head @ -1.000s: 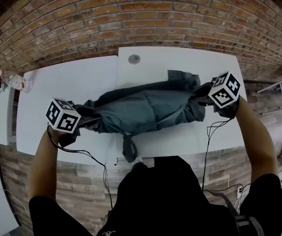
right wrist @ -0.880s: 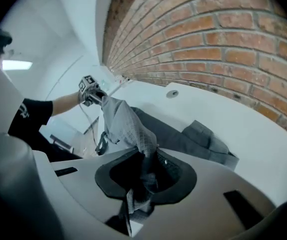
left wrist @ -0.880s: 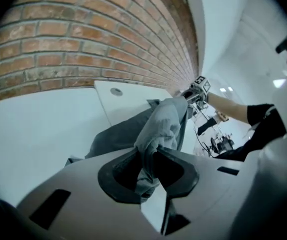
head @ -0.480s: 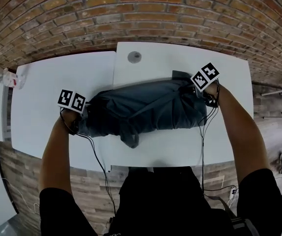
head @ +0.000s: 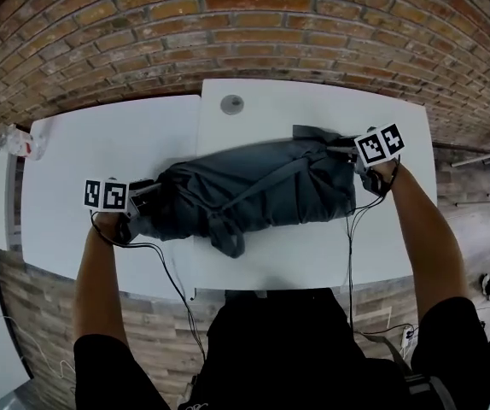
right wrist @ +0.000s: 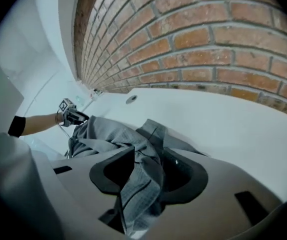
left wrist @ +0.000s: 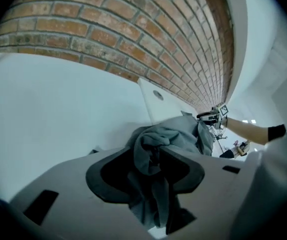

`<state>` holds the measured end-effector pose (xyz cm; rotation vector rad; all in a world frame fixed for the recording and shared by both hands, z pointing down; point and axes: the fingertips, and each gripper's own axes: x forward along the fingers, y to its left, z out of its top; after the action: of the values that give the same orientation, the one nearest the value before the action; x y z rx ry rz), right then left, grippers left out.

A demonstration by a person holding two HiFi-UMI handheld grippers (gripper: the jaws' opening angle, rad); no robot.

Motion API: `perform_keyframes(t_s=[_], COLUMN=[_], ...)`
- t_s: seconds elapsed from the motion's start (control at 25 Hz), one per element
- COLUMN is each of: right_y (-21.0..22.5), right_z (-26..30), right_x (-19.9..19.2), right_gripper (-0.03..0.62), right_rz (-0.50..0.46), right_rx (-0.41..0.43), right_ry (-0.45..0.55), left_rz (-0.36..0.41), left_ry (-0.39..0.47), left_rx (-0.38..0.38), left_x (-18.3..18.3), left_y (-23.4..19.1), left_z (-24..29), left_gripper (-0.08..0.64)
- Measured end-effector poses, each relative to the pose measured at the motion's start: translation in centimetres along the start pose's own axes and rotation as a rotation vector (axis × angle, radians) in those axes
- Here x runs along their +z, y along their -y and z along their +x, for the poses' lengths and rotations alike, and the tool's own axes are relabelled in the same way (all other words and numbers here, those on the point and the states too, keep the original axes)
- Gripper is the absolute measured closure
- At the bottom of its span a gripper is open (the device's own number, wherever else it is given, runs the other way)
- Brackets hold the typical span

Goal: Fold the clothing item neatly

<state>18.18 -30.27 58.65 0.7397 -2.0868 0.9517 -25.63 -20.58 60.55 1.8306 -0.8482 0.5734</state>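
Observation:
A dark grey garment (head: 253, 190) lies bunched in a long roll across the white table (head: 100, 143), with a strap (head: 228, 242) trailing toward the front edge. My left gripper (head: 142, 196) is at its left end and my right gripper (head: 349, 154) at its right end. In the left gripper view the jaws (left wrist: 151, 166) have just been opening, and a fold of the garment (left wrist: 178, 134) still lies loosely between them. The right gripper (right wrist: 146, 171) has likewise just been opening, with grey cloth (right wrist: 103, 134) draped between its pads.
A brick wall (head: 228, 24) runs along the table's far side. A round grommet (head: 231, 103) sits in the tabletop behind the garment. Small items (head: 14, 139) stand at the far left end. Cables hang from both grippers over the front edge.
Both grippers have come down and away from me, laying the stretched garment on the table. The left gripper has since drawn a little to the left.

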Motion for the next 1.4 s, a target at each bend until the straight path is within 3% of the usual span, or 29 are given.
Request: perform_keyframes(t_s=[0.08, 0.2, 0.28, 0.32, 0.36, 0.48, 0.6, 0.72, 0.8, 1.16, 1.4], right_y=[0.2, -1.6, -4.4, -6.1, -7.9, -13.2, -17.9, -21.5, -23.5, -26.3, -29.5], right_z=[-2.9, -7.2, -10.0, -11.5, -13.0, -17.7, -21.1, -21.9, -21.8, -24.7, -27.2], right_x=[0.3, 1.0, 1.5, 1.9, 2.3, 2.8, 2.3, 0.3, -1.3, -9.2, -19.4], right_gripper=[0.433, 0.434, 0.434, 0.436, 0.447, 0.580, 0.591, 0.591, 0.591, 0.591, 0.591], right_rz=[0.009, 0.052, 0.086, 0.096, 0.105, 0.131, 0.078, 0.002, -0.031, 0.031, -0.029], right_rx=[-0.052, -0.097, -0.105, -0.114, -0.125, -0.188, -0.327, -0.464, -0.498, -0.470, -0.441], right_ry=[0.074, 0.239, 0.394, 0.488, 0.588, 0.888, 1.070, 1.130, 1.135, 1.145, 1.082], left_rz=[0.008, 0.052, 0.094, 0.112, 0.127, 0.193, 0.289, 0.337, 0.371, 0.427, 0.375], left_ry=[0.101, 0.344, 0.496, 0.554, 0.597, 0.677, 0.764, 0.818, 0.814, 0.779, 0.782], left_rx=[0.055, 0.206, 0.256, 0.260, 0.264, 0.346, 0.390, 0.380, 0.371, 0.330, 0.333], left_x=[1.0, 3.0, 3.9, 4.1, 4.2, 3.8, 3.4, 2.3, 1.2, -4.7, -13.0], left_y=[-1.1, -2.5, -1.3, -0.3, 0.7, 3.2, 6.1, 8.9, 10.6, 18.2, 24.2], left_z=[-3.0, -9.0, -12.8, -14.3, -15.5, -18.2, -19.5, -19.2, -18.3, -16.6, -16.1], left_gripper=[0.403, 0.422, 0.551, 0.551, 0.552, 0.560, 0.561, 0.561, 0.561, 0.561, 0.561])
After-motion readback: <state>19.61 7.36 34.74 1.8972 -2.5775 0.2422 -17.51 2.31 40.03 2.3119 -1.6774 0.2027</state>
